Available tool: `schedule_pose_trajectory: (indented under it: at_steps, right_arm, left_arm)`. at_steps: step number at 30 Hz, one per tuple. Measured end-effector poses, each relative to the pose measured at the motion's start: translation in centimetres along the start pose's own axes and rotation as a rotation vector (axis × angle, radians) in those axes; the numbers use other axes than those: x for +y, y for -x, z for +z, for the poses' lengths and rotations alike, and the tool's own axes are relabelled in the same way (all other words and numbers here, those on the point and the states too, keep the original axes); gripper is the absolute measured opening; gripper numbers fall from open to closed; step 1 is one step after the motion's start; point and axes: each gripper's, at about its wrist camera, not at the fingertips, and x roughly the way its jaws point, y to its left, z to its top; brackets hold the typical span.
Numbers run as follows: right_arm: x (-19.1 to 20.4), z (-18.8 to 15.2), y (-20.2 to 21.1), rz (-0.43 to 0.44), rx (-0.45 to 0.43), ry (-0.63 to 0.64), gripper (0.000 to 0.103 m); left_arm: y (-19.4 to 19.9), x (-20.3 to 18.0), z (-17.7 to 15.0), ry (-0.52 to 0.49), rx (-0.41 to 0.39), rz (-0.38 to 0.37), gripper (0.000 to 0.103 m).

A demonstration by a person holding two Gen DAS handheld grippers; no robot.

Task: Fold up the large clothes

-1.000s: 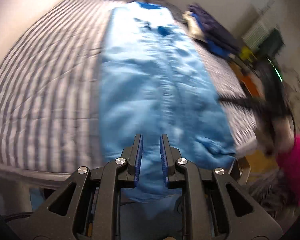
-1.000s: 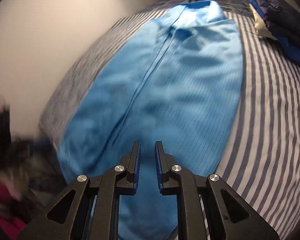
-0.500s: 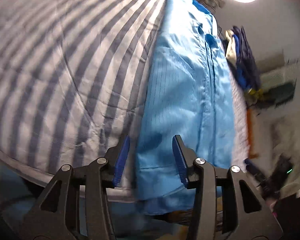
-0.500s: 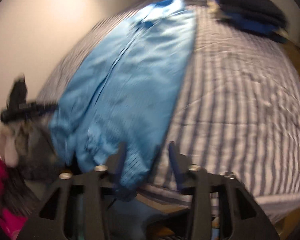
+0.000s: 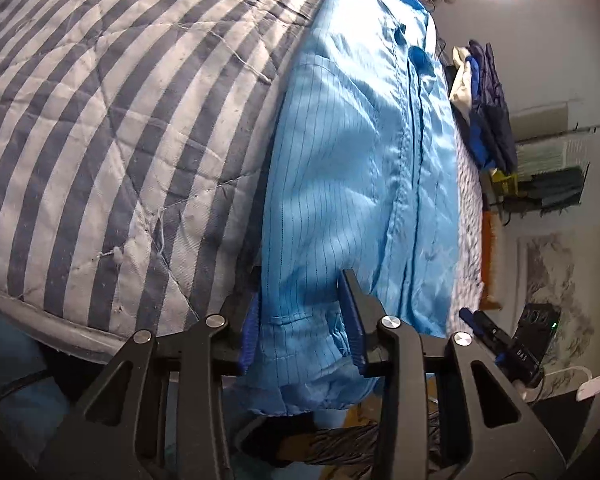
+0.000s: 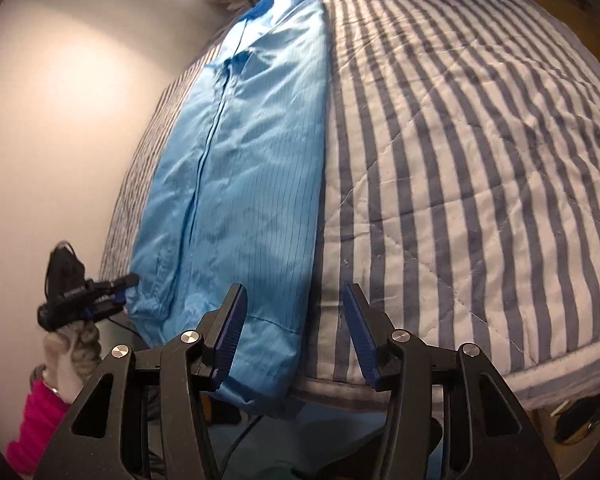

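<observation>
The left tongs straddle the near hem of the garment, jaws just narrowed, pads not visibly pressing it. The right tongs stand apart, just widened, over its other hem corner. The garment, smooth sky-blue pinstriped cloth folded long and narrow, lies on the bed, a quilted grey-and-white striped cover.
</observation>
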Motion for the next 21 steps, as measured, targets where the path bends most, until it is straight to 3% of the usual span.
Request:
schedule_pose_trajectory:
  at_steps: [6, 10, 14, 18, 19, 20, 21]
  right_arm:
    - [-0.2, -1.2, -2.5, 0.043, 0.068, 0.041, 0.049]
    - [-0.3, -1.6, -2.8, 0.113, 0.069, 0.041, 0.047]
    - [-0.6, -1.3, -3.8, 0.222, 0.085, -0.01, 0.039]
    - [-0.1, -1.0, -5.4, 0.247, 0.115, 0.001, 0.039]
    - [0.0, -1.1, -5.5, 0.249, 0.119, -0.003, 0.031]
    - [-0.1, -1.1, -5.6, 0.247, 0.126, -0.006, 0.023]
    - [-0.3, -1.0, -5.7, 0.248, 0.137, -0.012, 0.009]
  left_arm:
    - [-0.1, 1.5, -0.4, 0.031, 0.024, -0.072, 0.025]
    - [-0.1, 1.6, -0.4, 0.042, 0.048, -0.13, 0.024]
    - [-0.1, 1.0, 0.0, 0.011, 0.069, -0.158, 0.021]
    - [-0.6, 1.4, 0.2, 0.009, 0.082, -0.149, 0.021]
    - [-0.9, 1.4, 0.2, 0.009, 0.089, -0.149, 0.02]
    - [-1.1, 1.3, 0.2, 0.002, 0.089, -0.14, 0.01]
    - [-1.3, 0.9, 0.2, -0.017, 0.086, -0.124, 0.006]
